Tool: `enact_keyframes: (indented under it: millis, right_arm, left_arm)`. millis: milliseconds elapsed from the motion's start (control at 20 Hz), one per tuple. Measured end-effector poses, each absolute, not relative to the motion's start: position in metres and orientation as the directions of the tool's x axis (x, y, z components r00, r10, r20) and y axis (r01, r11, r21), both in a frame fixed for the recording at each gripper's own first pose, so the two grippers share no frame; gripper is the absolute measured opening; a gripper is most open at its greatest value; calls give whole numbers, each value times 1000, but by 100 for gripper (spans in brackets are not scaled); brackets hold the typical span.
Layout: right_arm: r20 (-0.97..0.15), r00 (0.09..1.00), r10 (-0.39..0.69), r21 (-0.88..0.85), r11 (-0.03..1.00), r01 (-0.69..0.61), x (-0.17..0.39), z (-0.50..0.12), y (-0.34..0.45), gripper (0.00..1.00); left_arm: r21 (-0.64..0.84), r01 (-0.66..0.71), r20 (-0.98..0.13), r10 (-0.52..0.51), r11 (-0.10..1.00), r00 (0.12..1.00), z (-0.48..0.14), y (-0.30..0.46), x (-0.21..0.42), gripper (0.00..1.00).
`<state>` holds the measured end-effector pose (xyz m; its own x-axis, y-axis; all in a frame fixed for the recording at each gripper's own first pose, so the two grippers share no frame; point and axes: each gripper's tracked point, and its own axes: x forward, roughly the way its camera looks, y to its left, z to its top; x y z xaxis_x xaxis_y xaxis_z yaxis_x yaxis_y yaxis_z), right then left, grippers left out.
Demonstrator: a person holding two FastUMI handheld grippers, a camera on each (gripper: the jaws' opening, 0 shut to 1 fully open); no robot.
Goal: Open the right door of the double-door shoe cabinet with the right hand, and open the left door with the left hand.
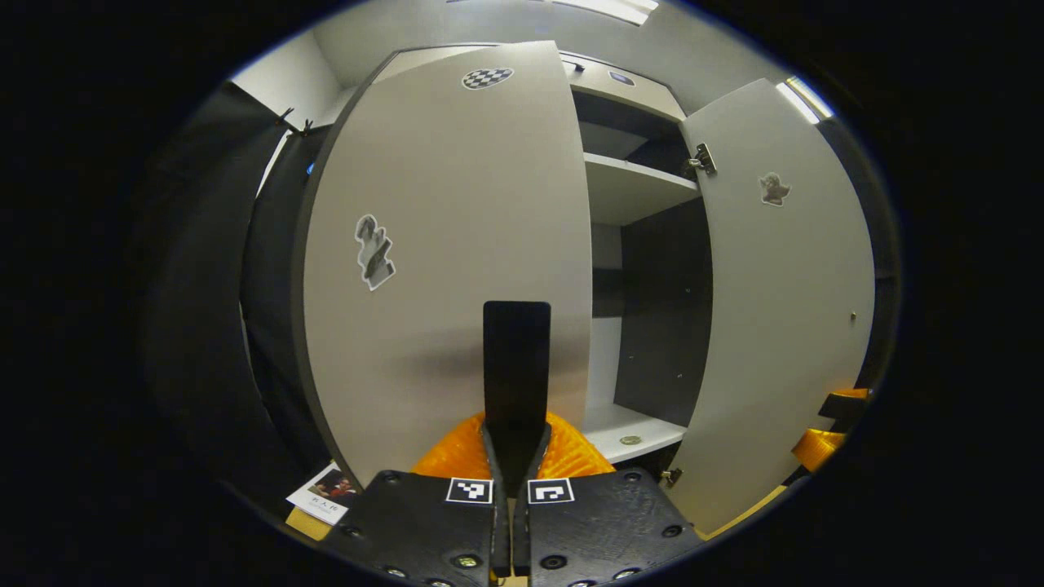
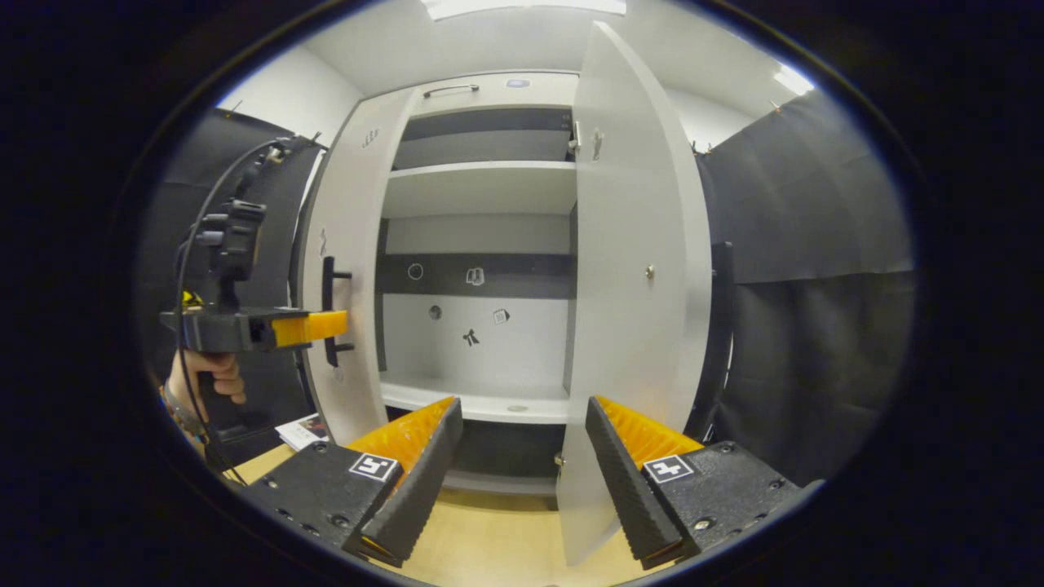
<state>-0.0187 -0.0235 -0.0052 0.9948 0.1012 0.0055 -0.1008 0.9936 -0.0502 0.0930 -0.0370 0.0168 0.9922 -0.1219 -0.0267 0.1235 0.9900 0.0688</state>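
— Left gripper (image 1: 515, 456): state and holding?

— Fingers closed on the left door's upright black handle (image 1: 516, 367), seen from the side in the right gripper view (image 2: 329, 311), the left gripper (image 2: 314, 326) reaching it level.

— Right gripper (image 2: 522, 465)?

— Fingers spread apart, holding nothing, facing the cabinet's open middle.

— Doors?

— Right door (image 2: 632, 285) swung well out, edge-on just beside the right gripper. Left door (image 1: 449, 253) ajar, hinged at the cabinet's left edge; handle's long axis vertical. Probable next pull: outward and leftward, by the left hand.
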Motion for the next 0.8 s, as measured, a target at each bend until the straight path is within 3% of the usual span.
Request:
enact_keyframes:
  millis: [800]
  right_arm:
    - [8, 991, 132, -50, 990, -131, -9, -7, -5, 95]
  left_arm:
    - [90, 9, 1, -9, 996, 1000, 19, 34, 30, 1]
